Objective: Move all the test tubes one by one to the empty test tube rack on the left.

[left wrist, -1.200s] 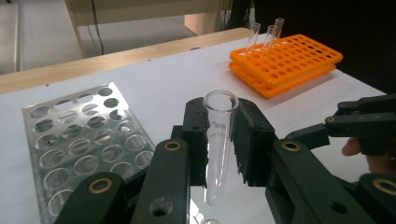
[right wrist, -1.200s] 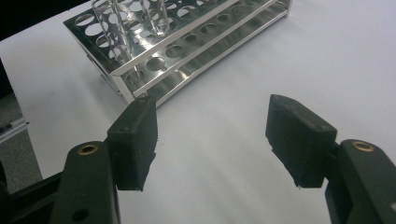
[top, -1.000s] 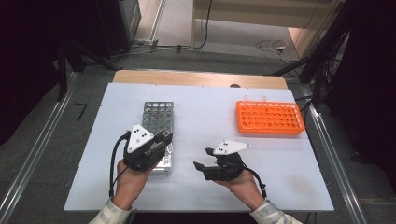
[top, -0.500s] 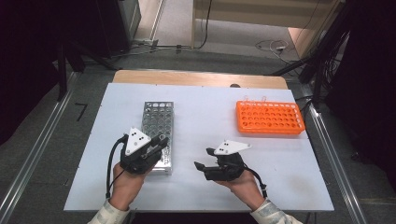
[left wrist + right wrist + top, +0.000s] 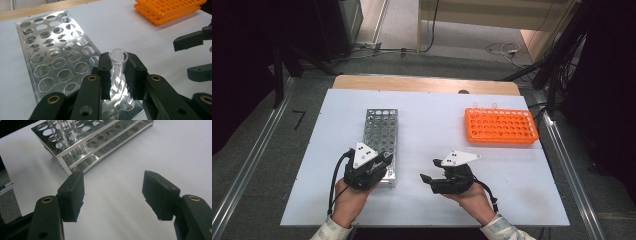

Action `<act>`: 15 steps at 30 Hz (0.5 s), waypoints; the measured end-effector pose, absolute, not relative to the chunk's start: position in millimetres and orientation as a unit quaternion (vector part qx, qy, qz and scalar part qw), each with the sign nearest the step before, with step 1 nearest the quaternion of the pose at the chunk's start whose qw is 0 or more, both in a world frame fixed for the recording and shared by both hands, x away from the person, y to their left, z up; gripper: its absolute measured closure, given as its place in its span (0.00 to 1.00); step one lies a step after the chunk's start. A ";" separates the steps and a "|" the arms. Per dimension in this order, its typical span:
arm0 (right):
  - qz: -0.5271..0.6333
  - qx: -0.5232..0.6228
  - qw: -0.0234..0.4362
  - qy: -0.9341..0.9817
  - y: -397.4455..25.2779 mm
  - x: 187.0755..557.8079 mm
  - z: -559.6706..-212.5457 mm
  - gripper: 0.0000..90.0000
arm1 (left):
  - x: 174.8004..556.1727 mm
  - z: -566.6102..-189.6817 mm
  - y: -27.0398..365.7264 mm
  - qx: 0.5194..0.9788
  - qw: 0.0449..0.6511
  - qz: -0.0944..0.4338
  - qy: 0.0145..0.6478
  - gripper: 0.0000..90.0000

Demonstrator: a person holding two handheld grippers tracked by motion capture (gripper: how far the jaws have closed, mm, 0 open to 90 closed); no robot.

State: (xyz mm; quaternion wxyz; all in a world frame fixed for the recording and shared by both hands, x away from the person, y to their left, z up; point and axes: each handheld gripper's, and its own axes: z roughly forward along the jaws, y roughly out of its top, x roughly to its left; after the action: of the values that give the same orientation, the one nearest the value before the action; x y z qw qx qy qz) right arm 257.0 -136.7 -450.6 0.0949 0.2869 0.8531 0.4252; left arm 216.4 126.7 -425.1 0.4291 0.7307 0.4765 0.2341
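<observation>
The left gripper has its jaws closed narrow on a clear glass test tube, pinching it just below its open rim. The tube stands nearly upright, its long axis vertical and its mouth pointing up, and its lower part reaches down into a hole at the near end of the metal rack. In the high view the left gripper sits over the near right corner of that rack, and the tube itself is hidden beneath it; the left gripper view is what shows the glass and the grip.

The right gripper has its jaws spread wide with nothing between them, held above bare white table just to the right of the rack. Its view shows the rack from the side, with glass tubes standing at the corner. The high view places the right gripper near the left one and an orange rack well apart at the far right.
</observation>
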 end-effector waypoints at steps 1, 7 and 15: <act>0.425 0.287 0.095 0.853 -136.7 257.0 -450.7 0.36 | 216.8 -425.5 127.1 0.732 0.428 0.232 0.476 0.83; 0.423 0.288 0.094 0.854 -136.2 256.9 -451.4 0.36 | 217.5 -426.2 127.6 0.732 0.430 0.226 0.478 0.79; 0.425 0.289 0.097 0.852 -138.3 257.2 -450.1 0.37 | 216.1 -422.7 129.8 0.725 0.444 0.224 0.477 0.73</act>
State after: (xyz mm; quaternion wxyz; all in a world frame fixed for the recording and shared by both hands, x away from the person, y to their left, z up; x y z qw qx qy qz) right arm 257.2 -138.3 -450.1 0.0973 0.2894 0.8519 0.4254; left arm 216.1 129.8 -422.7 0.4444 0.7247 0.4766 0.2242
